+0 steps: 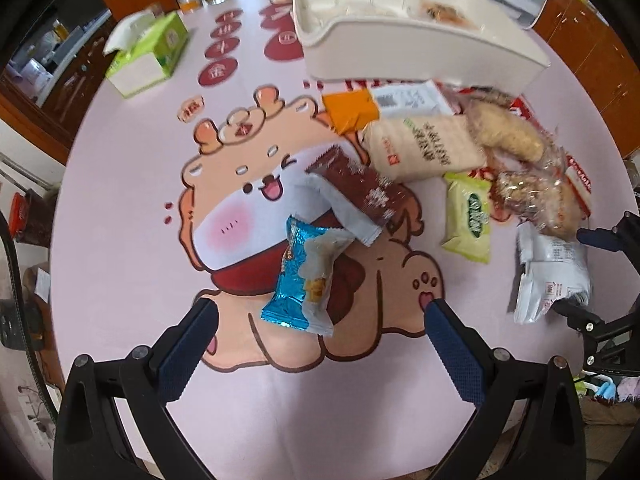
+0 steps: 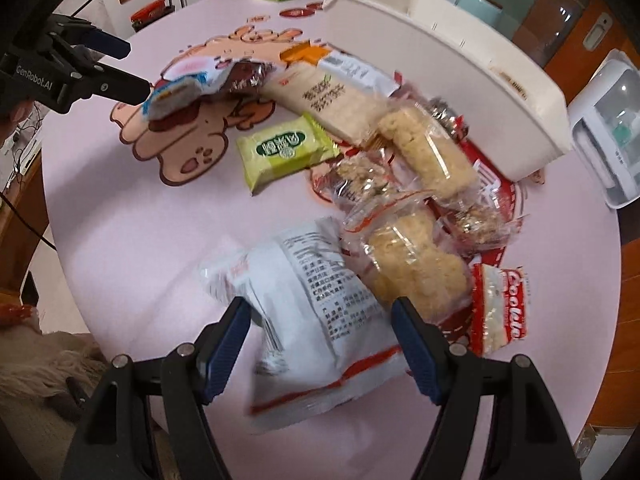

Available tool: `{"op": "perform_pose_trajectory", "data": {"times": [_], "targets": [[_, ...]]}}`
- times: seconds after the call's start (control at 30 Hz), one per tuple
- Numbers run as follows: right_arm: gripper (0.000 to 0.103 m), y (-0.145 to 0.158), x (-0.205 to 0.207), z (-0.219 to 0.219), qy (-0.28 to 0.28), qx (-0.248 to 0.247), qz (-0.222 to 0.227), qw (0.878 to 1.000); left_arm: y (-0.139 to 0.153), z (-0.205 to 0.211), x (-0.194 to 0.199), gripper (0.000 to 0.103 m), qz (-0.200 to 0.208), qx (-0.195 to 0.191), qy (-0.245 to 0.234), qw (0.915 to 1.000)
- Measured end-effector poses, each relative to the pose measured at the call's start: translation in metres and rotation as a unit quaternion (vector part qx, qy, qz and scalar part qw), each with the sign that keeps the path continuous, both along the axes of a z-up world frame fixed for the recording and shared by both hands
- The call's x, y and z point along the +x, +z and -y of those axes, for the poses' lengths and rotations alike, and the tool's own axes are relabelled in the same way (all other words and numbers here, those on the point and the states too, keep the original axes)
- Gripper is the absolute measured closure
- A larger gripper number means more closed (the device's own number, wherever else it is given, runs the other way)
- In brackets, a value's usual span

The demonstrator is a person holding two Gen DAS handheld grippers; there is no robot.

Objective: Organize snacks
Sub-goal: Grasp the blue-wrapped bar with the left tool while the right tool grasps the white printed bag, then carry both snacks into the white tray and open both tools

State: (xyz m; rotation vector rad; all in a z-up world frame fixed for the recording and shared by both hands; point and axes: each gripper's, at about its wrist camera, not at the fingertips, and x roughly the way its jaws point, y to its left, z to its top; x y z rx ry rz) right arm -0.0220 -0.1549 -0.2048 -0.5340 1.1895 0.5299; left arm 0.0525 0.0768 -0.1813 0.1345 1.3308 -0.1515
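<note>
Beside a "Cookie" packet (image 2: 500,312), both grippers' fingers (image 2: 226,354) stand apart; "GenRobot.AI" marks the left gripper (image 2: 120,70).

Bare pink table (image 1: 120,240) lies open on the near left side, wide enough for a hand to come in. Toward the middle a blue snack packet (image 1: 306,280) and a brown wrapper (image 1: 356,184) overlap and block the way. To the right the snacks crowd together: a green packet (image 2: 284,152), a white bag (image 2: 316,312) and clear-wrapped rice bars (image 2: 428,152) touch or overlap. The white bin (image 2: 460,92) walls off the far side, and a tissue box (image 1: 148,54) stands at the far left.
</note>
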Motion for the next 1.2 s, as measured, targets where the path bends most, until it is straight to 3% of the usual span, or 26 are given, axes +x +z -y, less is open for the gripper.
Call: {"op": "perform_pose_trajectory", "data": {"times": [0.47,0.67,0.73,0.8,0.87,1.03,1.2], "targets": [[0.032,-0.012,0.006,-0.007,-0.026,0.053,-0.039,0.997,-0.057,-0.01,0.032,0.001,-0.065,-0.024,0.015,0.9975],[0.04,-0.015,0.007,-0.01,-0.034,0.073,-0.057,0.995,-0.066,-0.017,0.038,0.017,-0.065,-0.028,0.026,0.9972],[0.043,-0.015,0.007,-0.01,-0.038,0.08,-0.062,0.994,-0.064,-0.019,0.04,0.03,-0.059,-0.024,0.027,0.9976],[0.046,-0.014,0.008,-0.011,-0.042,0.091,-0.07,0.993,-0.06,-0.022,0.042,0.055,-0.053,-0.017,0.027,0.9981],[0.048,-0.014,0.008,-0.013,-0.044,0.097,-0.074,0.992,-0.055,-0.02,0.046,0.07,-0.052,-0.006,0.029,0.9982],[0.052,-0.011,0.008,-0.016,-0.048,0.107,-0.076,0.99,-0.051,-0.015,0.039,0.072,-0.061,0.005,0.053,0.9967],[0.053,0.0,0.002,-0.02,-0.041,0.123,-0.071,0.989,-0.03,0.006,0.016,0.072,-0.041,0.004,0.062,0.9973]]}}
